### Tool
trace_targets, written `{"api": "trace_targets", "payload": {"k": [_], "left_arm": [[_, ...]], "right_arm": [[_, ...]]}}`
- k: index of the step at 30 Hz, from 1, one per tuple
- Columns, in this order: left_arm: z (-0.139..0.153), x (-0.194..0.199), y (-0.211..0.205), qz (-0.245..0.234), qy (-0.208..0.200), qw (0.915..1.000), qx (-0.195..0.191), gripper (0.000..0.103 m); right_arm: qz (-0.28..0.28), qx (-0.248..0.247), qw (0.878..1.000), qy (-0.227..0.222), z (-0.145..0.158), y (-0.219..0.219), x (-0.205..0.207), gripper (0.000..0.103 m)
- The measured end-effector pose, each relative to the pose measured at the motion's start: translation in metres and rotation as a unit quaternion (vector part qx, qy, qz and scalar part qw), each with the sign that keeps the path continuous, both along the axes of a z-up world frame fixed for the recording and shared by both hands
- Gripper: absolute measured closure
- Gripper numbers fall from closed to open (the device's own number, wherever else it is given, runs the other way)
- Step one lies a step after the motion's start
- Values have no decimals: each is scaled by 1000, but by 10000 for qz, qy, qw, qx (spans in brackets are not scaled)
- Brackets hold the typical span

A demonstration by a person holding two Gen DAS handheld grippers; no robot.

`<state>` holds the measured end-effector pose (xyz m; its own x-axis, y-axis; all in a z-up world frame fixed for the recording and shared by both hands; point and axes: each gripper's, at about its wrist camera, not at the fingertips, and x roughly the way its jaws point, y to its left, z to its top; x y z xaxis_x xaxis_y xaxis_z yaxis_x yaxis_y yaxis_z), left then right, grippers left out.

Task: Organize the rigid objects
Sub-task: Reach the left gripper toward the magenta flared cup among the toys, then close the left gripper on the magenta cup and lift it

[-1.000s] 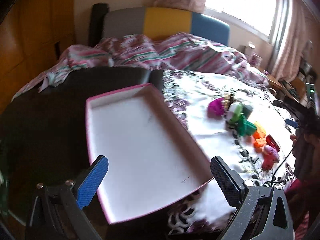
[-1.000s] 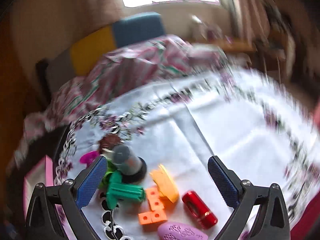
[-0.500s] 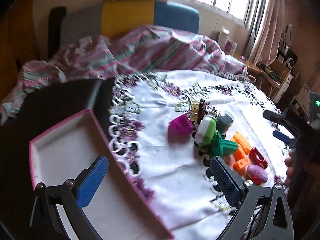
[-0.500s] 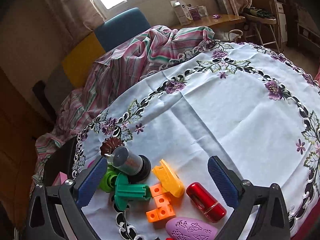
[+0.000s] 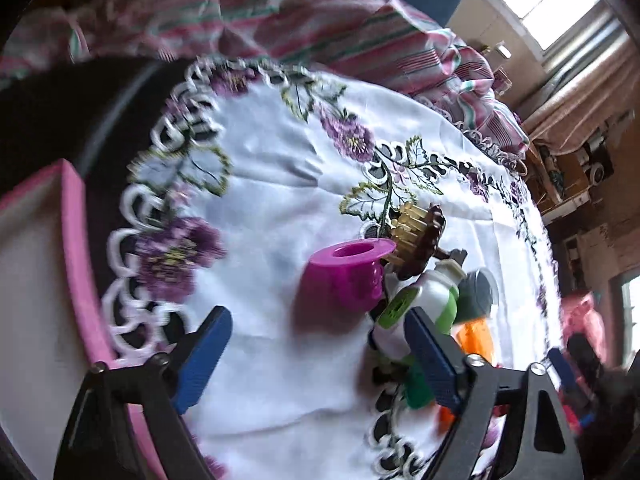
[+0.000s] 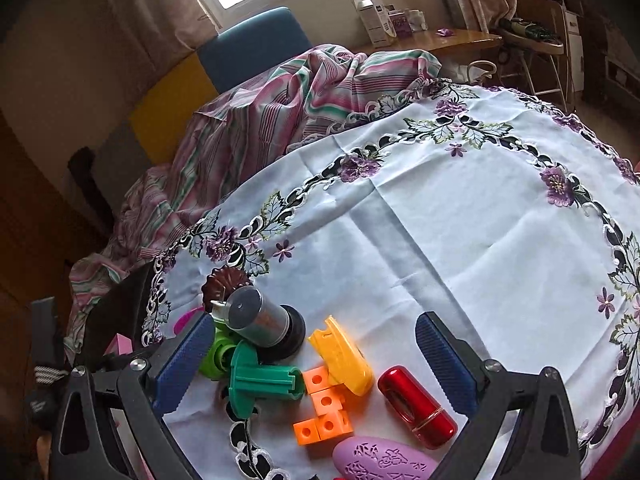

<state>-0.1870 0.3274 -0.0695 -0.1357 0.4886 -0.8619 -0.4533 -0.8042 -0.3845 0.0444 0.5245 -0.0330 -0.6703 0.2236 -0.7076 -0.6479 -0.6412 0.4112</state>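
A magenta cup (image 5: 348, 276) stands upright on the embroidered white cloth (image 5: 280, 184), at the left edge of a pile of small toys. My left gripper (image 5: 316, 320) hovers just short of it with its jaws closing; the pads touch nothing. Behind the cup lie a brown hair clip (image 5: 424, 240), a white-and-green bottle (image 5: 428, 300) and a grey cylinder (image 5: 480, 292). My right gripper (image 6: 316, 344) stands open above the pile: grey cylinder (image 6: 256, 316), green piece (image 6: 260, 380), yellow piece (image 6: 340, 356), orange blocks (image 6: 324, 412), red capsule (image 6: 416, 404).
A white tray with a pink rim (image 5: 72, 240) sits at the left on the dark table top, beside the cloth's lace edge. A lilac oval (image 6: 380, 460) lies at the near edge. Striped bedding (image 6: 280, 100) and a chair lie beyond the table.
My left gripper swept right from over the tray to the toy pile and sank toward the magenta cup, its jaws narrowing. The right gripper stayed over the pile.
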Motion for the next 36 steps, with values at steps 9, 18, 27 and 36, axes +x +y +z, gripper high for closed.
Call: {"api": "trace_targets", "payload": {"k": [9, 18, 27, 36], "left_arm": [[-21, -14, 31, -9, 109, 9997, -206, 30], [-16, 3, 20, -435, 507, 9976, -163, 71], [23, 59, -25, -831, 1333, 9875, -92, 71], [45, 92, -85, -683, 1579, 9850, 158, 71]], "right_arm": [[8, -45, 10000, -44, -1, 1, -1, 0], [129, 103, 9998, -146, -1, -3, -5, 17], [368, 111, 9989, -270, -4, -11, -12, 17], [1395, 511, 9880, -435, 12, -44, -55, 17]]}}
